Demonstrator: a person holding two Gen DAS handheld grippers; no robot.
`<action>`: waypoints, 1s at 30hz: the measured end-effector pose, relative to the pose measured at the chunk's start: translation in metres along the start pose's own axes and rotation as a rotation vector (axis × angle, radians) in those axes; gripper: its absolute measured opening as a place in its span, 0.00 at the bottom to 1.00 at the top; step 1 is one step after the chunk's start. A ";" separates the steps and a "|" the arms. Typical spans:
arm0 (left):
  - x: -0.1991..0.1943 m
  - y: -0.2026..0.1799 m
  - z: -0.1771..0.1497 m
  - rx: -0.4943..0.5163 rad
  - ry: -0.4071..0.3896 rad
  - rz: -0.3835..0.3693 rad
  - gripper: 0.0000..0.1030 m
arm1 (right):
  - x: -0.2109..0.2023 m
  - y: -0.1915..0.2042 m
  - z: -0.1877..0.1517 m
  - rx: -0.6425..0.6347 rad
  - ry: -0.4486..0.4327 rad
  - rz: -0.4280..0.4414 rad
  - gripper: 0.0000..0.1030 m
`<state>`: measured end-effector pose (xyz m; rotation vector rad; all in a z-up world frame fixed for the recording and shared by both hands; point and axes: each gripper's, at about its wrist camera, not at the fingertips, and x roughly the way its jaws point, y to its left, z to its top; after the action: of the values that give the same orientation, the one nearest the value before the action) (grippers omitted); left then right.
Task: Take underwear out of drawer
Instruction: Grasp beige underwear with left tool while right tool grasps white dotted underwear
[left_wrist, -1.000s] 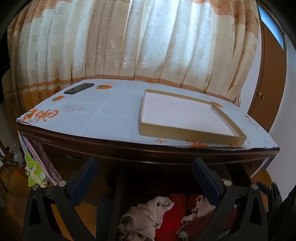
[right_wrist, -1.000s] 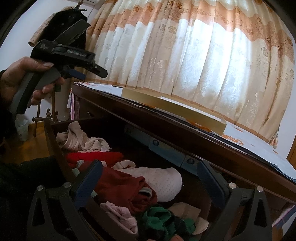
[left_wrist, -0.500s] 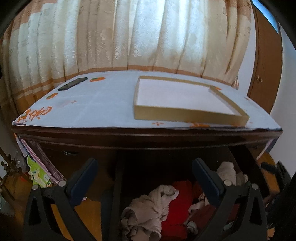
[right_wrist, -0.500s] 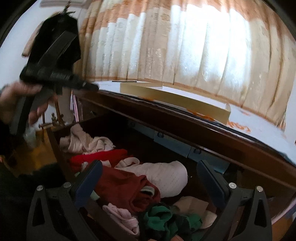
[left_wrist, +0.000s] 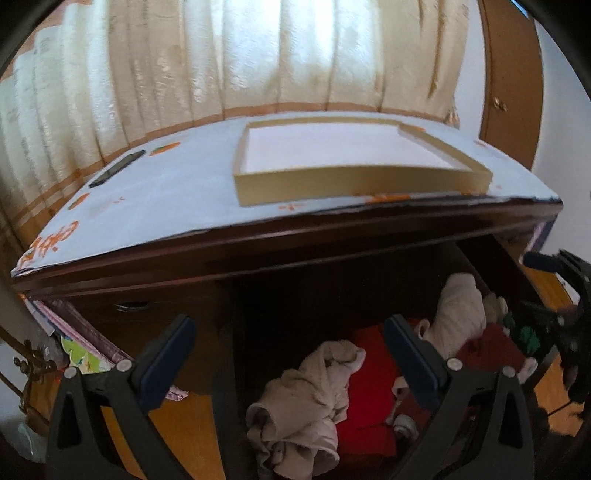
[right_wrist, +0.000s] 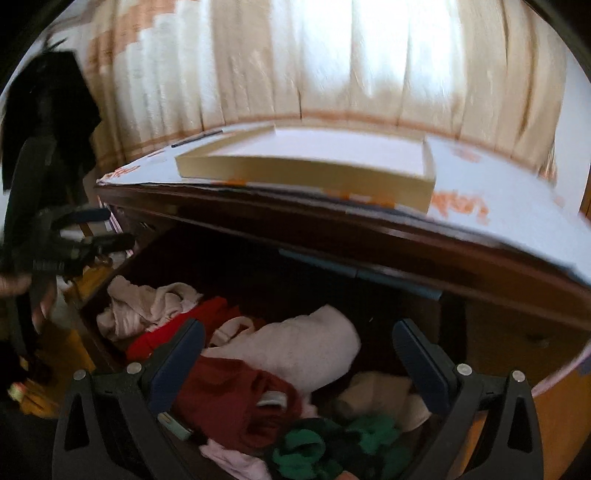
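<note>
Swinging down and toward the open drawer (right_wrist: 110, 343), both grippers now look more squarely into it than a second ago, when the left one faced mostly the dresser top. The left gripper (left_wrist: 291, 354) hangs with its jaws spread and empty above a beige garment (left_wrist: 306, 402) and a red one (left_wrist: 369, 387). The right gripper (right_wrist: 299, 354) is likewise spread and holds nothing, poised over a pale pink piece (right_wrist: 291, 350) and a dark red piece (right_wrist: 236, 398). Nothing has been lifted out yet. Both views are blurred, so which piece is being aimed at is hard to say; probably the pink one. A gold-edged tray (left_wrist: 347, 181) sits on top.
</note>
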<state>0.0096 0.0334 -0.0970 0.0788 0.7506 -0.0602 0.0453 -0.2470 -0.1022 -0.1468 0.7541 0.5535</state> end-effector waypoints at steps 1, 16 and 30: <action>0.003 -0.002 -0.001 0.016 0.017 -0.009 1.00 | 0.005 -0.003 0.003 0.034 0.035 0.003 1.00; 0.032 -0.016 -0.016 0.174 0.189 -0.100 0.98 | 0.065 -0.019 -0.001 0.242 0.297 0.041 0.99; 0.071 -0.029 -0.030 0.270 0.368 -0.117 0.53 | 0.085 -0.025 -0.006 0.260 0.407 0.113 0.81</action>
<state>0.0385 0.0052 -0.1689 0.3094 1.1118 -0.2638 0.1049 -0.2344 -0.1665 0.0276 1.2292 0.5332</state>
